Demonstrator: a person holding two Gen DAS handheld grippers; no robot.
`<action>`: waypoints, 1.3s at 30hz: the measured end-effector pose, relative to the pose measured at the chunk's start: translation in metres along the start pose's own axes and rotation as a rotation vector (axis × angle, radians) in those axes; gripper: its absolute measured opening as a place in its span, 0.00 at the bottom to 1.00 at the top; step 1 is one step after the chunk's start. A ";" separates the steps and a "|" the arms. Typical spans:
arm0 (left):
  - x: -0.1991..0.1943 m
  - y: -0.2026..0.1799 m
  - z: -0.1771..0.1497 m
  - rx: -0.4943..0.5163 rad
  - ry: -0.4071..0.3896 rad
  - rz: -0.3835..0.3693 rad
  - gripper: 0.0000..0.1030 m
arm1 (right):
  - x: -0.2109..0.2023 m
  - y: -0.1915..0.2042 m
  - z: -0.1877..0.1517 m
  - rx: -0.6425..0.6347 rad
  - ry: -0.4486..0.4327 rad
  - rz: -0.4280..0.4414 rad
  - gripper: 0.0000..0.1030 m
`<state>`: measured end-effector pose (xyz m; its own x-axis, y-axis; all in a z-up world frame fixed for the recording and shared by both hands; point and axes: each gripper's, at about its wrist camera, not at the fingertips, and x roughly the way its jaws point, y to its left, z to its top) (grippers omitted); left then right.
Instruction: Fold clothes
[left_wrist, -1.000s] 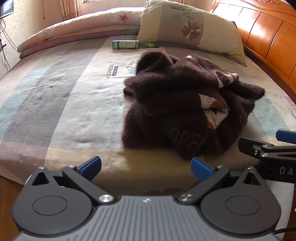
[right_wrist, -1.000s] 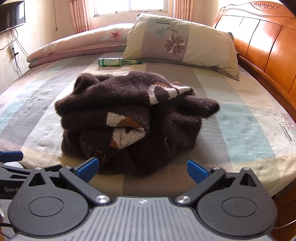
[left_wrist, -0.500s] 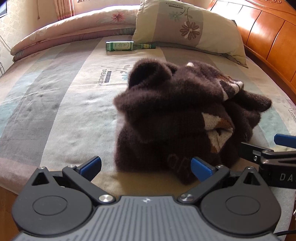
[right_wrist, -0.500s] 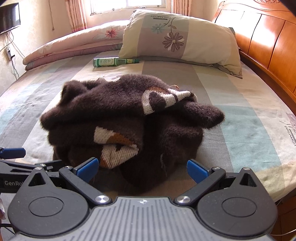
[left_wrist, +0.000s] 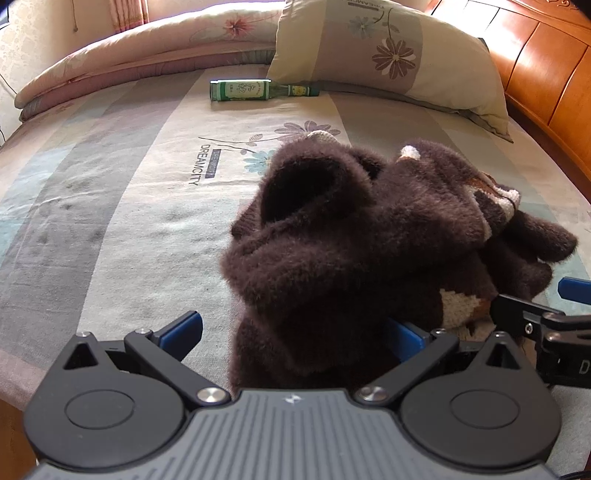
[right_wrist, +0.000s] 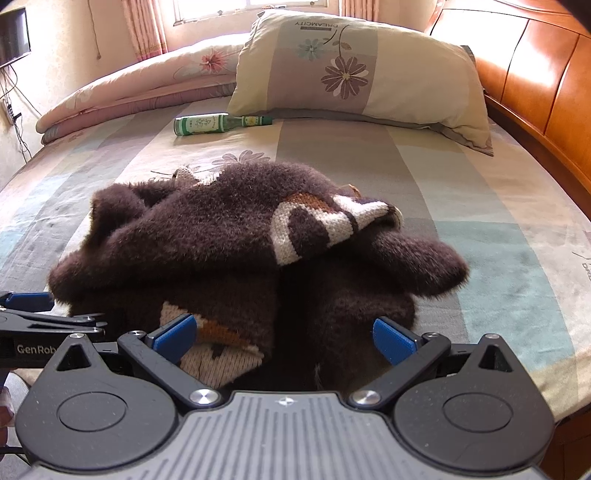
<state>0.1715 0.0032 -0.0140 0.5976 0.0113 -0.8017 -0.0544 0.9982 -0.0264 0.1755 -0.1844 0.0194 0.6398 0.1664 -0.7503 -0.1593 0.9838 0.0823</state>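
My left fingers (left_wrist: 291, 334) are spread wide and hold nothing; the crumpled dark-brown fuzzy knitted sweater with cream and orange patches (left_wrist: 354, 240) bulges between their blue tips, its near edge touching the right tip. My right fingers (right_wrist: 284, 338) are just as wide apart and empty (the cream patch lies beside their left tip). The sweater sits heaped on the pastel striped bedsheet (right_wrist: 498, 221). Far beyond both sets of fingers lie a green glass bottle (right_wrist: 210, 124) and a flowered pillow (right_wrist: 362, 74).

A dark brown sweater (right_wrist: 229, 236) with cream-and-orange patches is being shown; pastel stripes and flowers are being displayed by the bedsheet (right_wrist: 480, 206).
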 end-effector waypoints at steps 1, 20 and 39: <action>0.001 0.001 0.002 -0.003 0.002 -0.004 0.99 | 0.003 0.001 0.002 -0.003 0.002 0.002 1.00; -0.014 0.043 0.005 -0.054 -0.022 0.060 0.99 | 0.066 0.000 0.055 -0.045 0.007 0.106 1.00; -0.015 0.044 -0.012 0.142 -0.153 -0.011 0.99 | 0.027 0.000 0.034 -0.453 -0.152 0.100 1.00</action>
<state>0.1503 0.0465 -0.0108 0.7124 -0.0012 -0.7018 0.0596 0.9965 0.0587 0.2184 -0.1778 0.0210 0.7018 0.2999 -0.6462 -0.5154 0.8400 -0.1699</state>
